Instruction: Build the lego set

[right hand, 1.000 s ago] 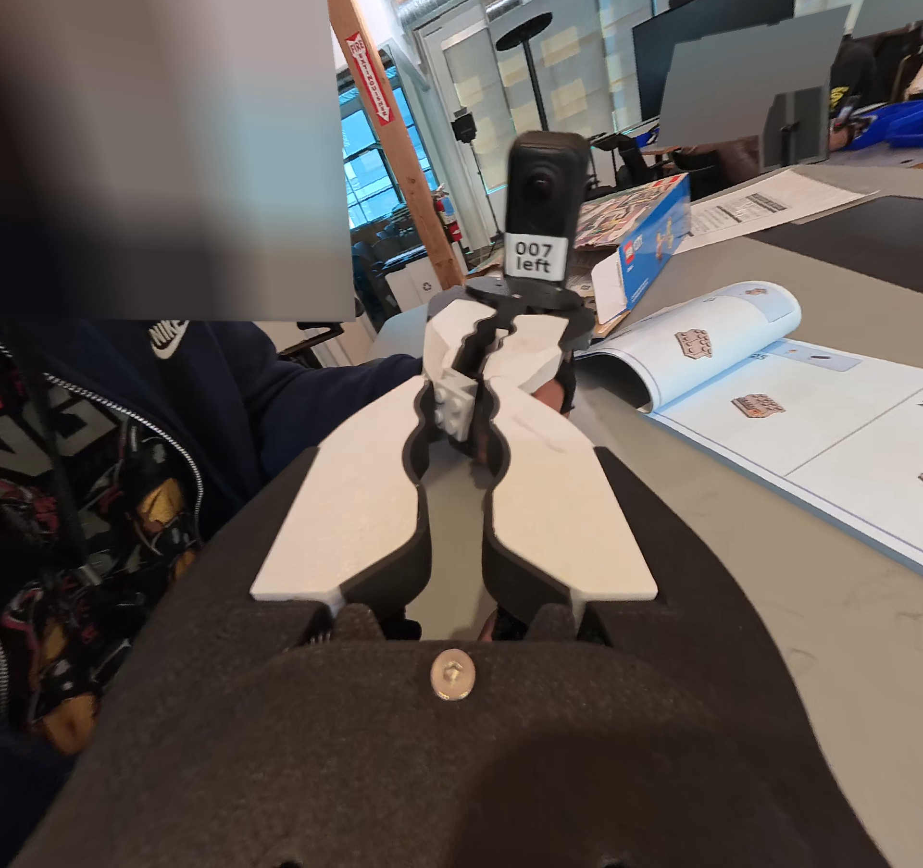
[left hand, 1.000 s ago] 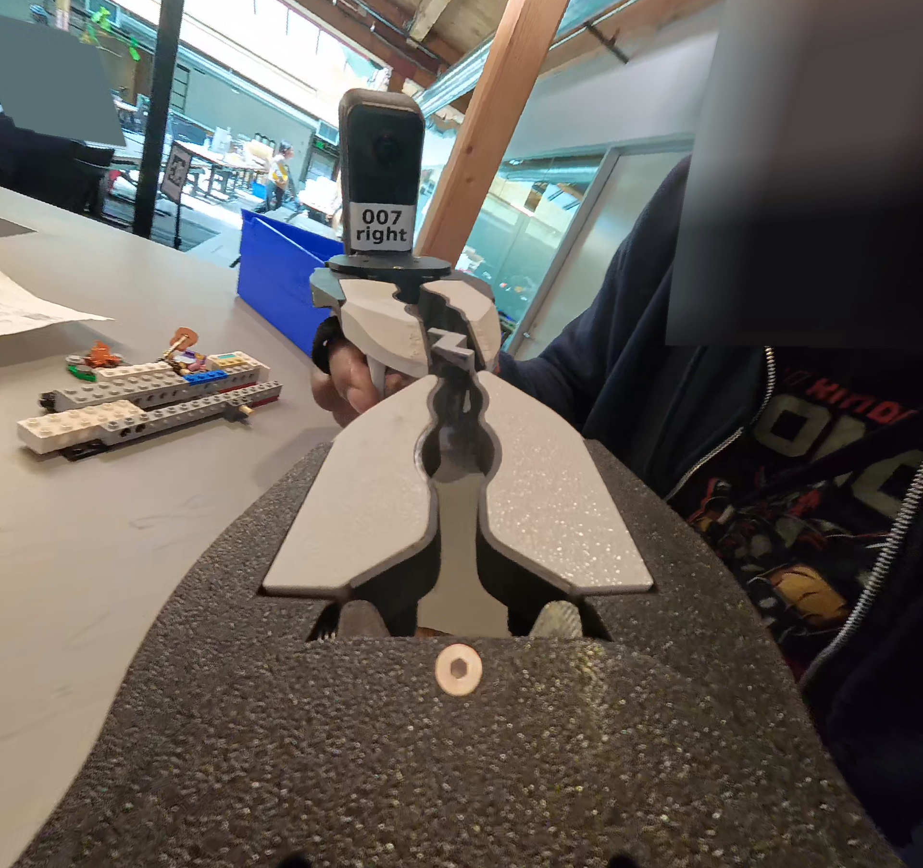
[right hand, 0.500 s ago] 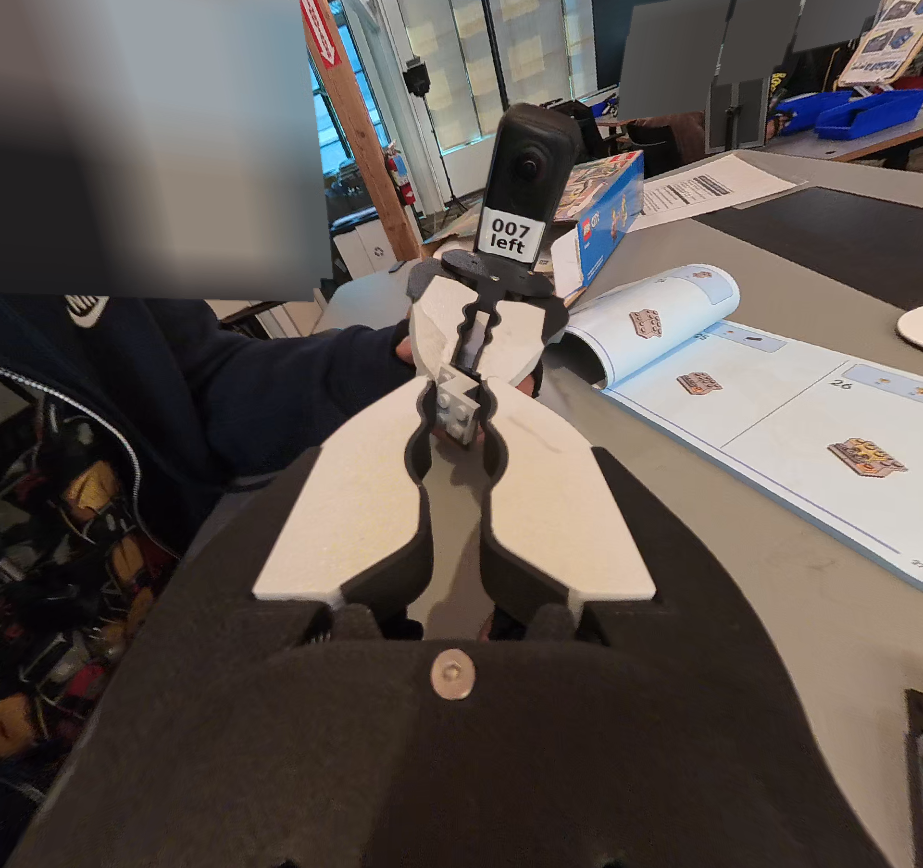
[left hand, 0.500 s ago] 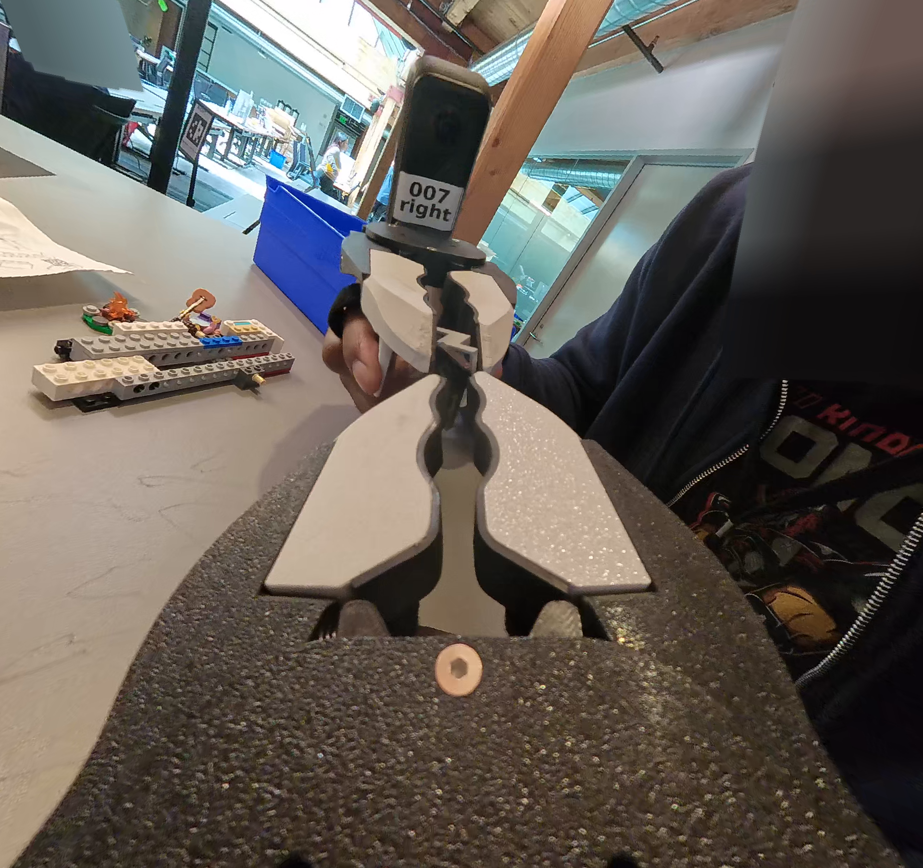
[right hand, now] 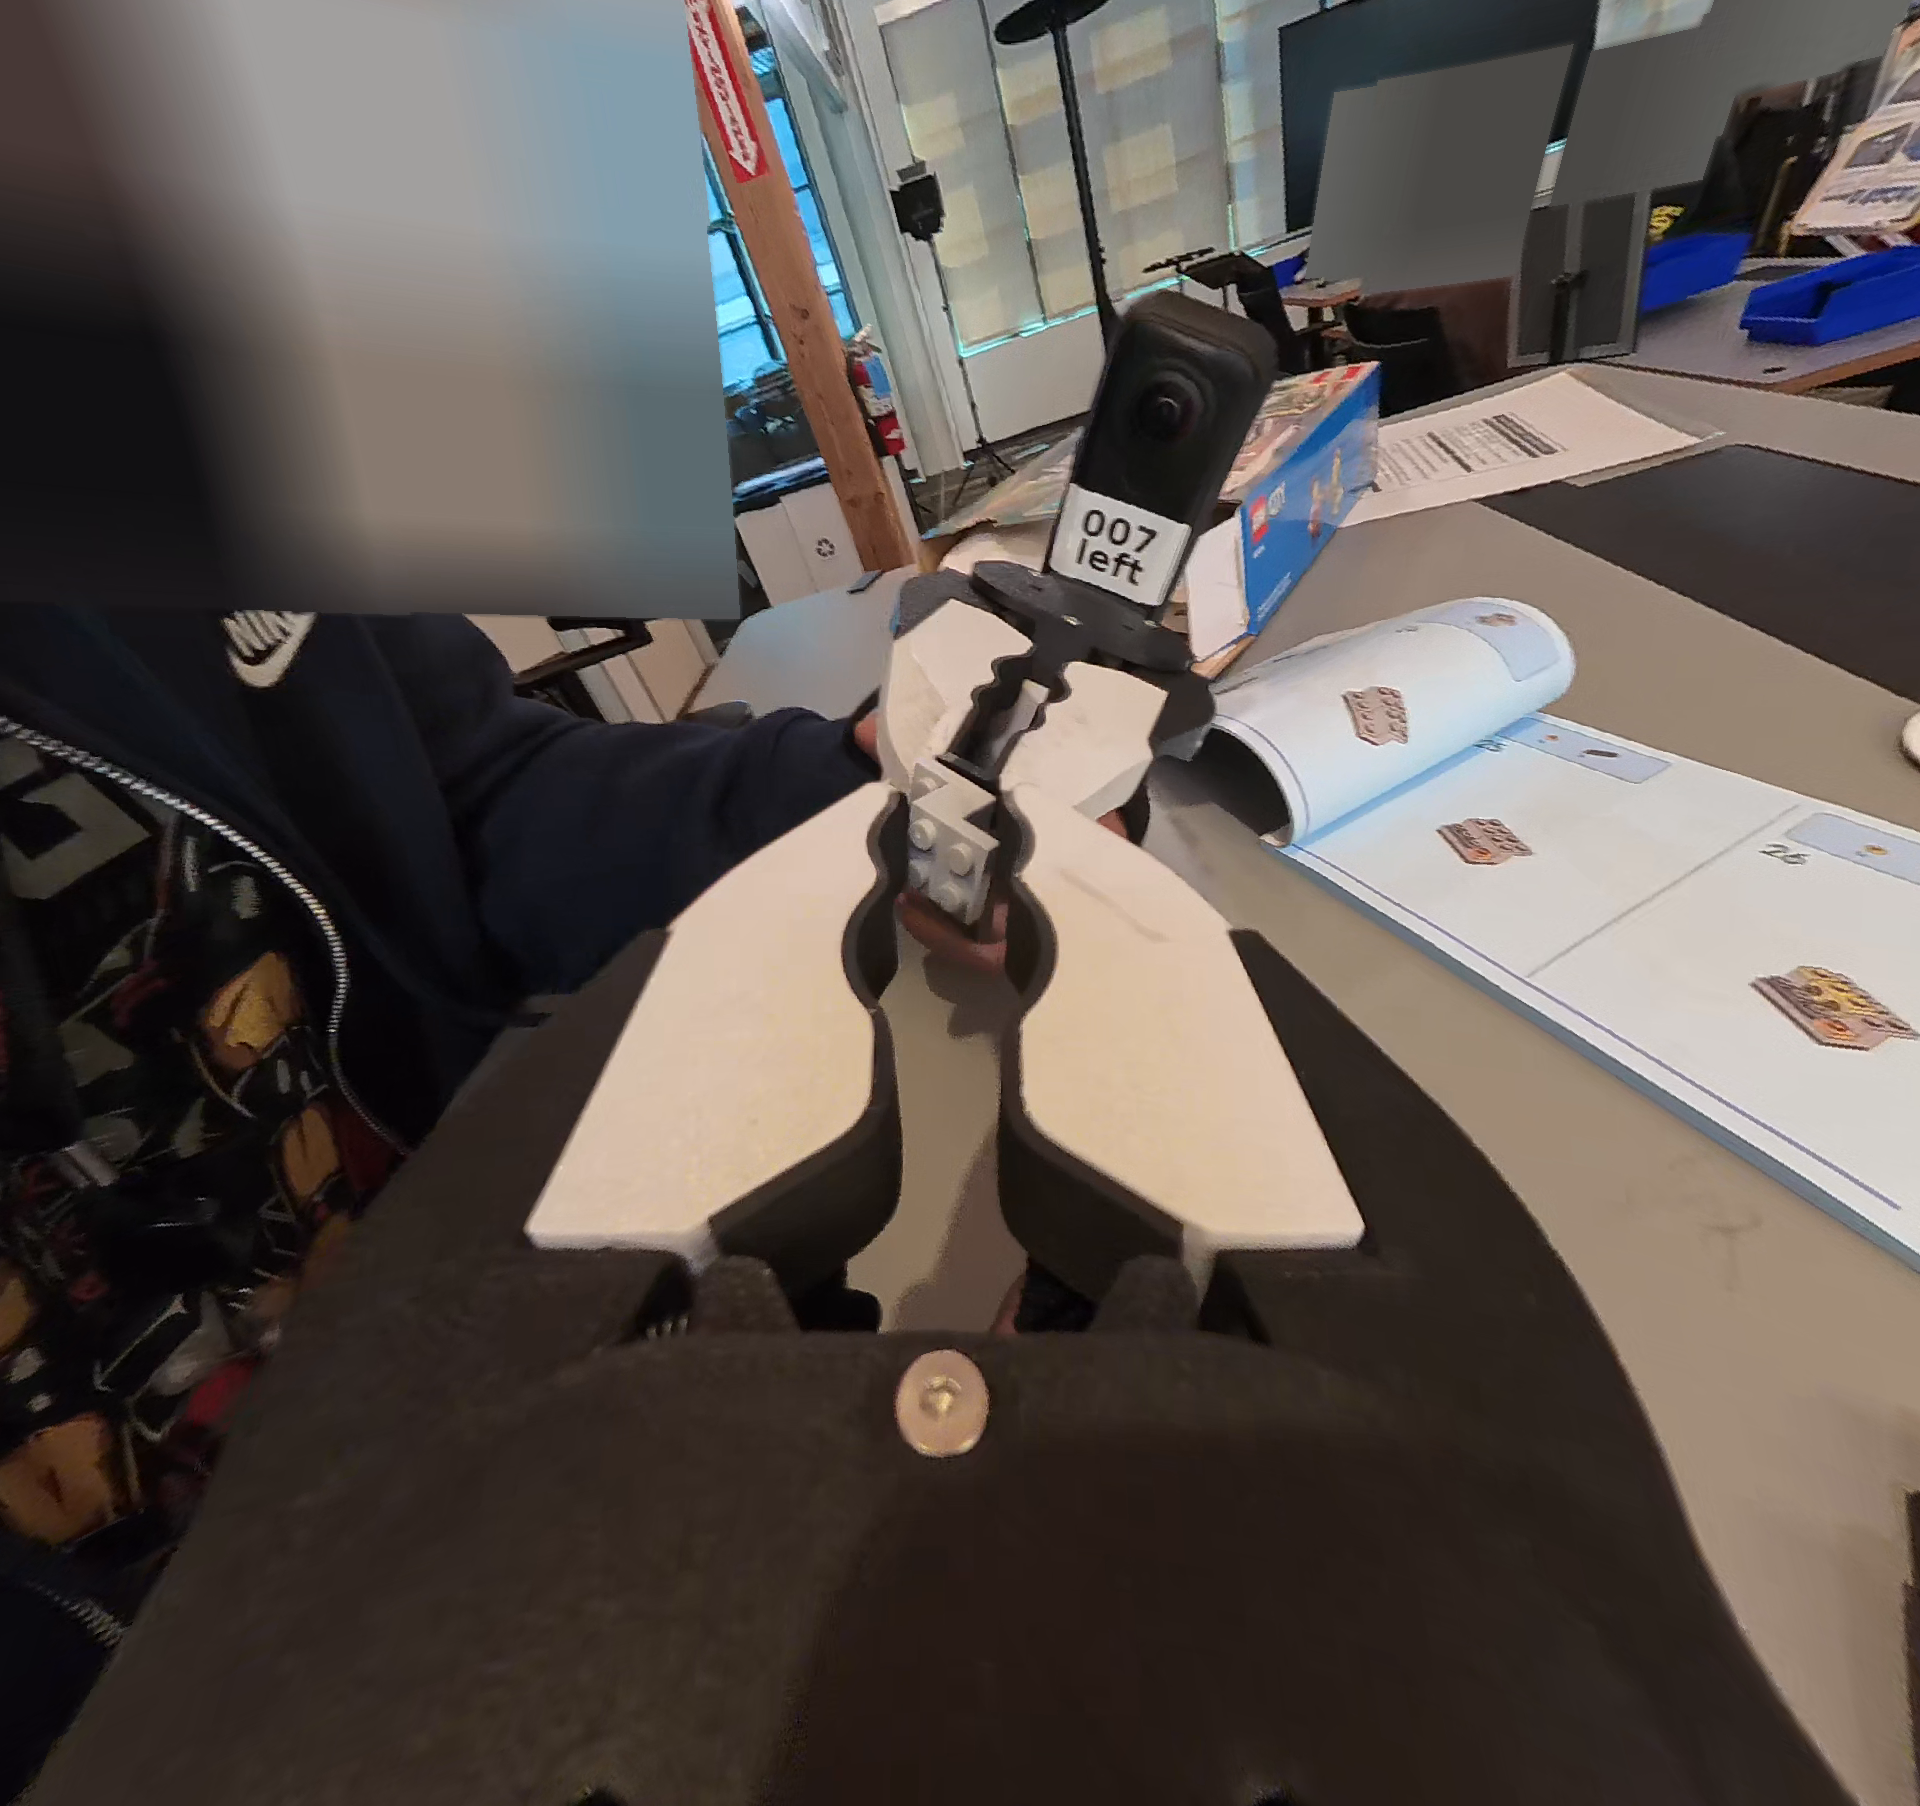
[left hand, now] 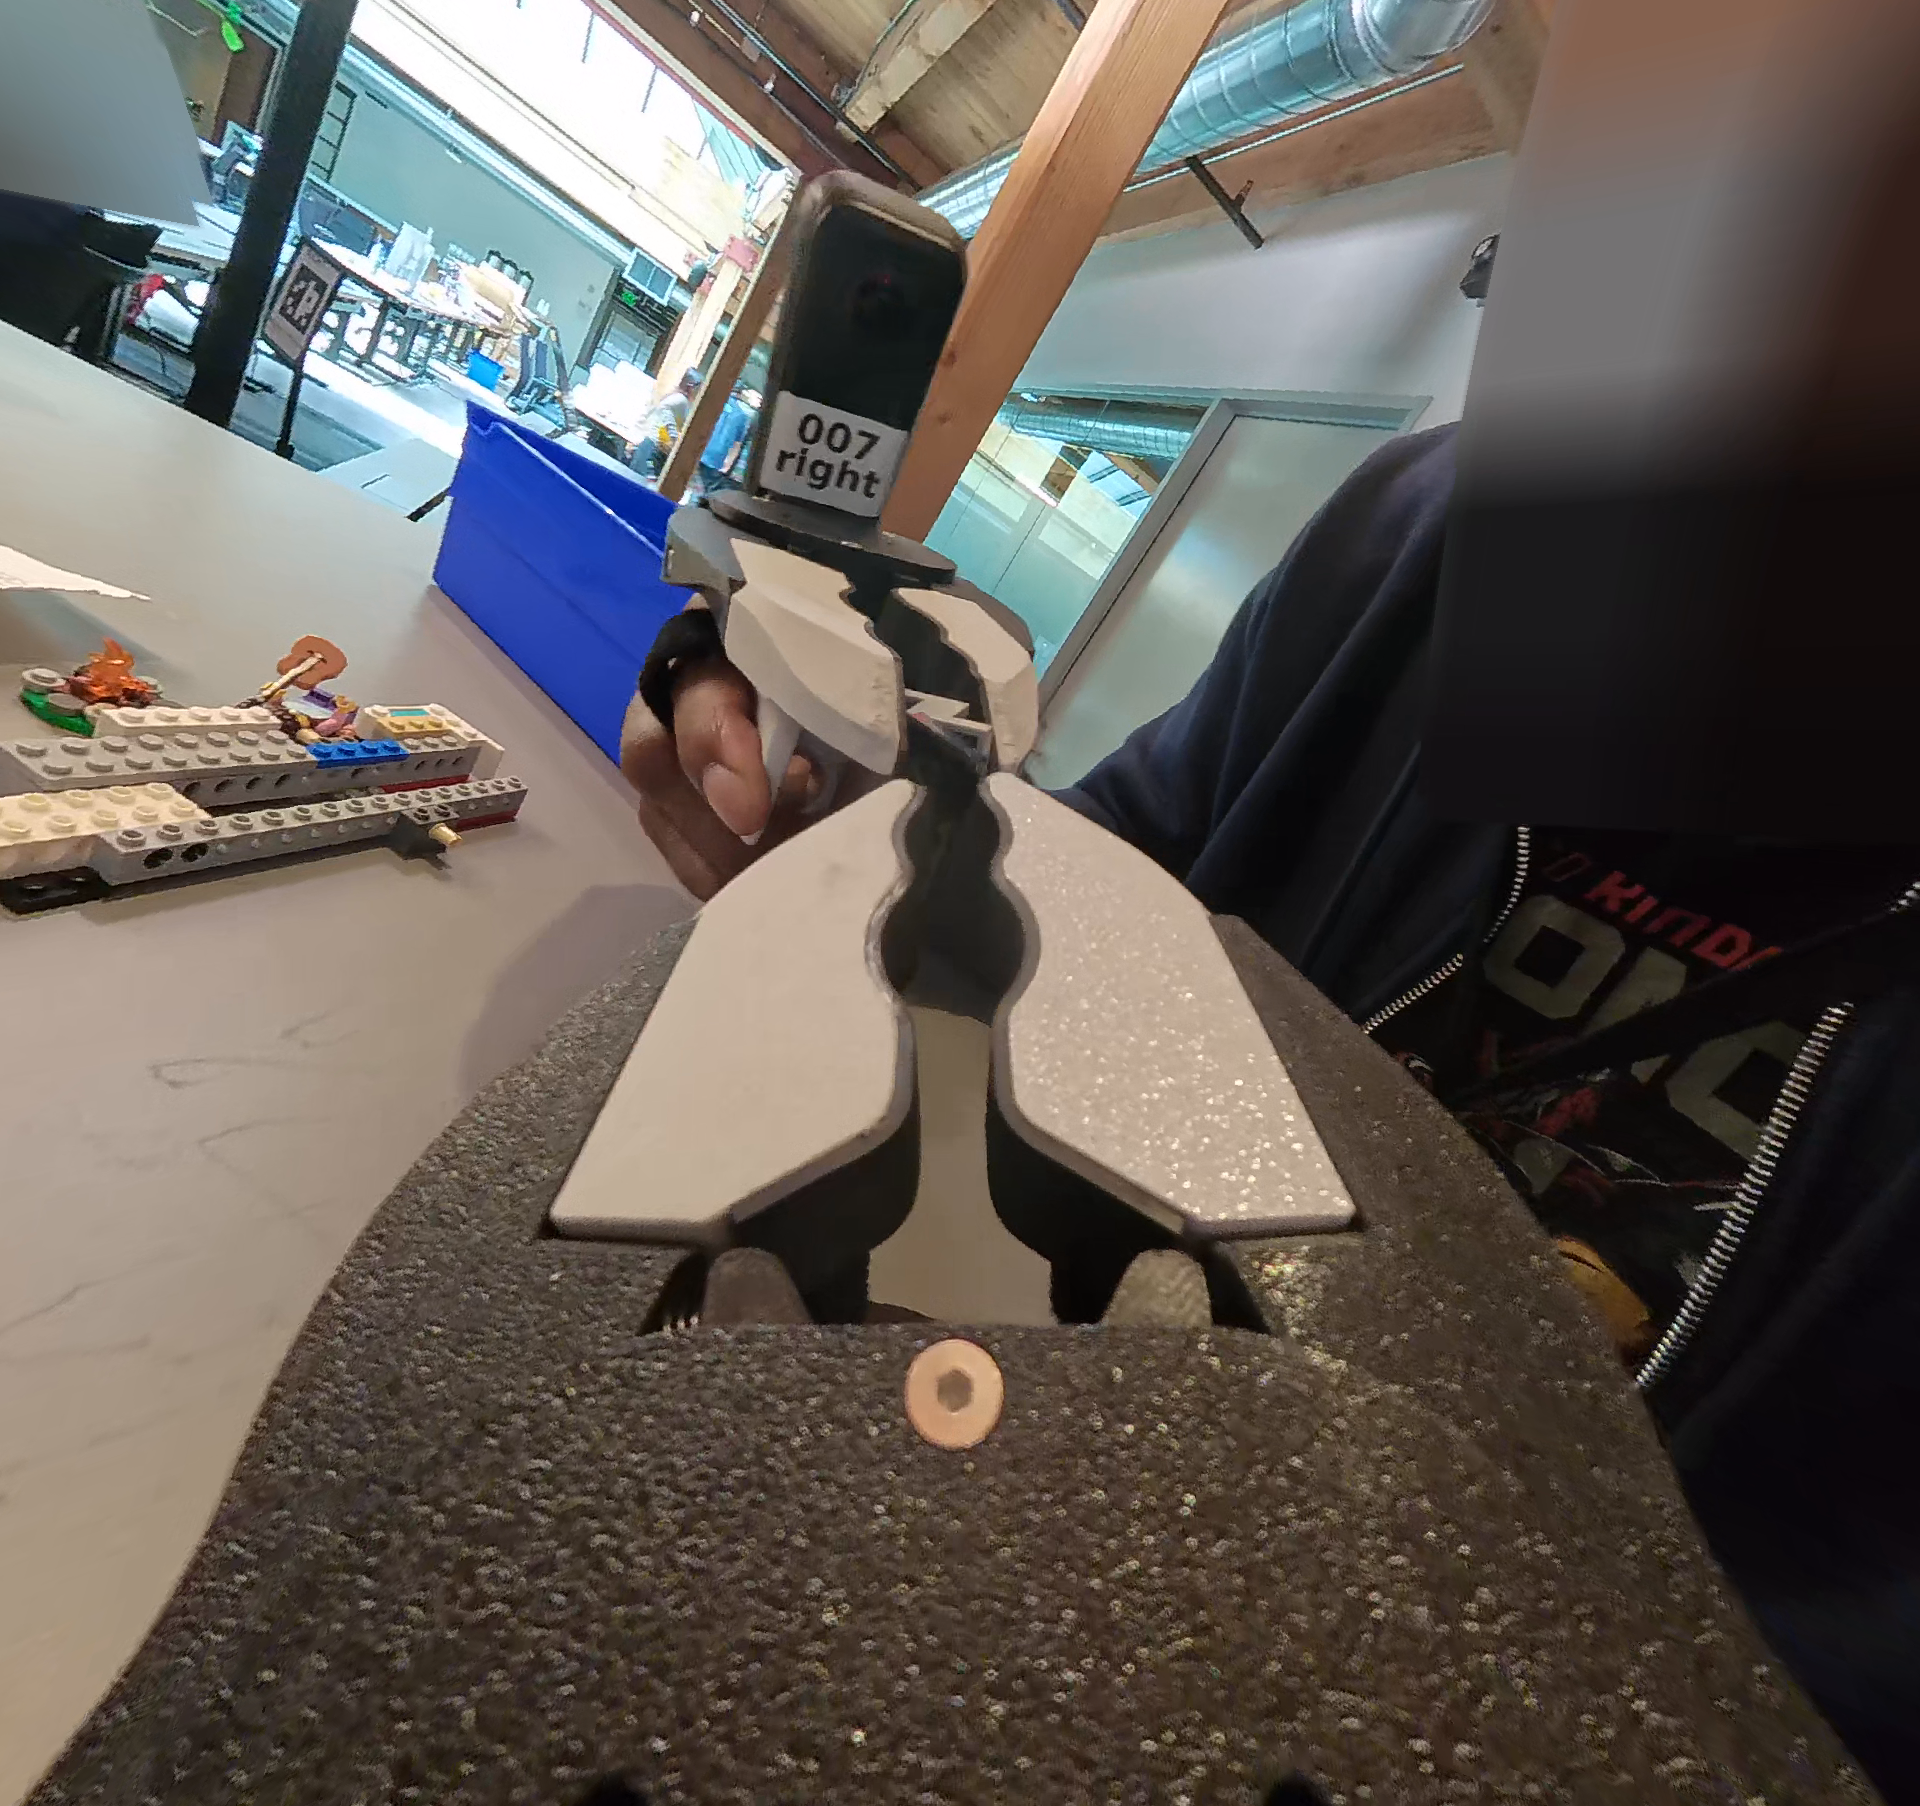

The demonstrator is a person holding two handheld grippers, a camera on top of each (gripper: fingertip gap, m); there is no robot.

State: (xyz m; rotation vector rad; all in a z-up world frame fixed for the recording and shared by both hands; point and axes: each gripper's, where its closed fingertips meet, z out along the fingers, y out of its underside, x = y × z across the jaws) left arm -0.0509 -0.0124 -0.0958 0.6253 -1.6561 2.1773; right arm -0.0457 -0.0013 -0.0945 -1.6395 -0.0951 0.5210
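A small light-grey studded plate (right hand: 948,857) sits clamped between the tips of the right claw (right hand: 951,847), its studs facing the camera, held up in the air above the bench (right hand: 1403,1185) in front of the person's dark hooded jacket (right hand: 499,821). Both white fingers (right hand: 1101,883) of that claw press on the plate's edges. The left claw (right hand: 982,769) meets it head-on, tip to tip, tilted up and leaning slightly right, with its camera housing (right hand: 1164,426) standing above. Its jaws are nearly together; a dark piece (right hand: 977,771) shows at its tips against the plate, but whether it is gripped I cannot tell.

From the left wrist view the right claw (left hand: 940,728) points back at the camera, angled down toward the left claw (left hand: 951,795), and a bare hand (left hand: 707,780) wraps its handle from the left, thumb laid along the white finger.

An open instruction booklet (right hand: 1558,883) lies on the bench to the right, with a blue box (right hand: 1309,489) farther off. On the other side a long brick assembly (left hand: 239,780) lies on the bench, and a blue bin (left hand: 551,551) stands beyond it.
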